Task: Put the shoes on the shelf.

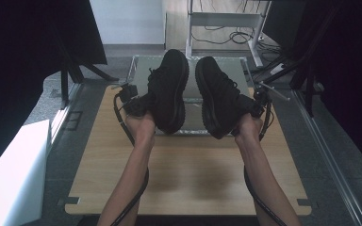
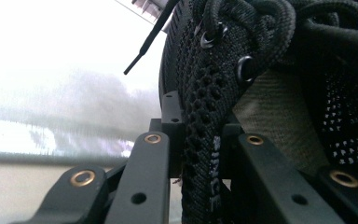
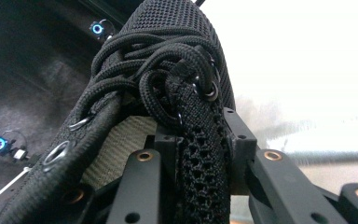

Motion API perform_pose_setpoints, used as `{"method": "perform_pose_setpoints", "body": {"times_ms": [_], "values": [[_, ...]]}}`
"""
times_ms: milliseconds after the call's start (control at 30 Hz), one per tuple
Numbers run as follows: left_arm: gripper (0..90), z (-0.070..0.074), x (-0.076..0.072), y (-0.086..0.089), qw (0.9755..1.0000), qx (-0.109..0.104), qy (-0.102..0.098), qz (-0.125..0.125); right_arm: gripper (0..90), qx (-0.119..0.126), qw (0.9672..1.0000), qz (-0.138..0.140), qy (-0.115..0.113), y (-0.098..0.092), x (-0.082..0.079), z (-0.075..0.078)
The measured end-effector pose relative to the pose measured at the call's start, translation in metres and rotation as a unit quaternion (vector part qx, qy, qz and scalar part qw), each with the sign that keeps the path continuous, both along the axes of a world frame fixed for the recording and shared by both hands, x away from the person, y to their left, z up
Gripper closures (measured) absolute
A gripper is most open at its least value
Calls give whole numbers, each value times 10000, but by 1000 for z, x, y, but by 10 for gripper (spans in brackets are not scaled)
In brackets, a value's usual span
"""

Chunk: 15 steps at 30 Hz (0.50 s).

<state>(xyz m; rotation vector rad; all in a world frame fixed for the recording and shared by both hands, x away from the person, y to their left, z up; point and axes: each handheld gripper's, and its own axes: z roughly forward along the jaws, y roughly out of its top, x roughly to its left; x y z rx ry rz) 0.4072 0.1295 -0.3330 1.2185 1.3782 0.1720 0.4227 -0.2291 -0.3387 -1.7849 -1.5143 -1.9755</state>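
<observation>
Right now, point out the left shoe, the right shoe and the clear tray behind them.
left shoe (image 1: pixel 169 89): high view, on its black sole, toe up.
right shoe (image 1: pixel 214 94): high view, on its sole.
clear tray (image 1: pixel 141 66): high view, on a bare part near its left rim.

Wooden table (image 1: pixel 188 179) bearing a clear tray (image 1: pixel 191 101).

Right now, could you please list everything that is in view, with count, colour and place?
black mesh lace-up shoes: two, black, left shoe and right shoe held up above the table, soles facing each other
light wooden table: one, tan, centre
shallow clear tray: one, transparent, far end of table
white metal frame: one, white, beyond table
left tool: one, black, shut on left shoe's upper
right tool: one, black, shut on right shoe's upper
forearms: two, from bottom
</observation>
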Motion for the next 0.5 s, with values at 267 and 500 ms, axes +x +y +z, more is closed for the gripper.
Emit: {"method": "perform_pose_setpoints", "body": {"times_ms": [267,500], "values": [[794,9,24,-5,9999,69,98,64,722,-83,9998,-184,52,3,24,8],[794,14,44,-11,9996,137,203,104,722,-191,9994,-268,140,4,44,8]]}}
